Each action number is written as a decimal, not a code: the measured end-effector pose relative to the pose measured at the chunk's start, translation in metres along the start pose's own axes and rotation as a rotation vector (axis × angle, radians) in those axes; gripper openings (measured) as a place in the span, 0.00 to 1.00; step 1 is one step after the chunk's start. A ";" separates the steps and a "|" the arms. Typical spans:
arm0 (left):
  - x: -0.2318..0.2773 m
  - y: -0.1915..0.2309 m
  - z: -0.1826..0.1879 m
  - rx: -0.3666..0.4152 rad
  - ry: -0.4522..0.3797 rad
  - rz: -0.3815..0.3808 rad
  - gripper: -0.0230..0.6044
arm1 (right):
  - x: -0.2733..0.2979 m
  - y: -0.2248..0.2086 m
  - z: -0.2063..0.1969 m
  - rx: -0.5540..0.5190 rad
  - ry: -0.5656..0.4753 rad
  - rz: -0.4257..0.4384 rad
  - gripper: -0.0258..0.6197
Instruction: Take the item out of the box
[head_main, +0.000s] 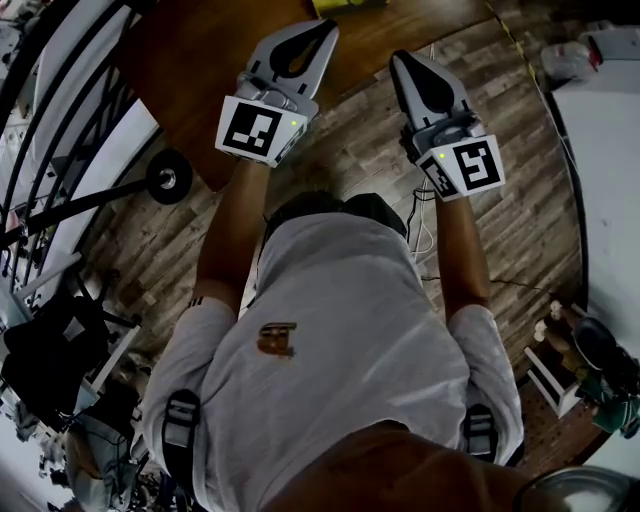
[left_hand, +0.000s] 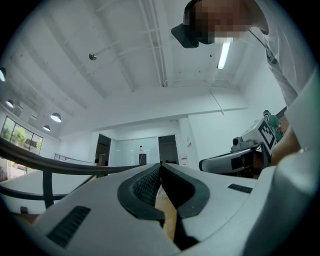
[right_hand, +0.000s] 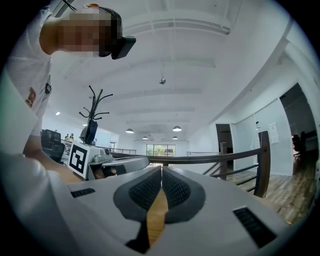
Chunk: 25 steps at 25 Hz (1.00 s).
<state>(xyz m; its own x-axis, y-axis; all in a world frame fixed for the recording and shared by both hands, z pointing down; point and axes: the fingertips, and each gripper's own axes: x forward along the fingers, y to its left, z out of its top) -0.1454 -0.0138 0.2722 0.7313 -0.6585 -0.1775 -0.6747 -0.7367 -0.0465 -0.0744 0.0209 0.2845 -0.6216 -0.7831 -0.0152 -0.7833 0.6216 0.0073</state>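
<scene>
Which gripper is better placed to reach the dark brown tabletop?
Left, slightly: left gripper lies mostly over the dark brown tabletop; right gripper mostly over wood-plank floor. Both shut, empty; no box visible.

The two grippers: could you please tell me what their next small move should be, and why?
Probably tilt both down toward the brown tabletop and look for the box. The left gripper and right gripper are shut on nothing, pointing roughly level at the room, and no box shows in any view.

No readable text (the shirt logo (head_main: 277, 339) blurs).
</scene>
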 end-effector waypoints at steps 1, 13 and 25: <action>0.005 0.008 -0.003 0.004 0.006 -0.002 0.07 | 0.007 -0.003 -0.001 0.001 0.002 0.000 0.09; 0.082 0.067 -0.054 0.103 0.127 -0.044 0.07 | 0.062 -0.063 -0.025 0.025 0.028 0.011 0.09; 0.216 0.103 -0.130 0.166 0.327 -0.025 0.07 | 0.108 -0.211 -0.056 0.043 0.054 0.056 0.09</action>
<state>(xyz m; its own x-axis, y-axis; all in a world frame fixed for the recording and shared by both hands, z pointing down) -0.0437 -0.2522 0.3571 0.7231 -0.6745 0.1485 -0.6433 -0.7360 -0.2106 0.0233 -0.1962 0.3370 -0.6645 -0.7463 0.0375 -0.7472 0.6636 -0.0363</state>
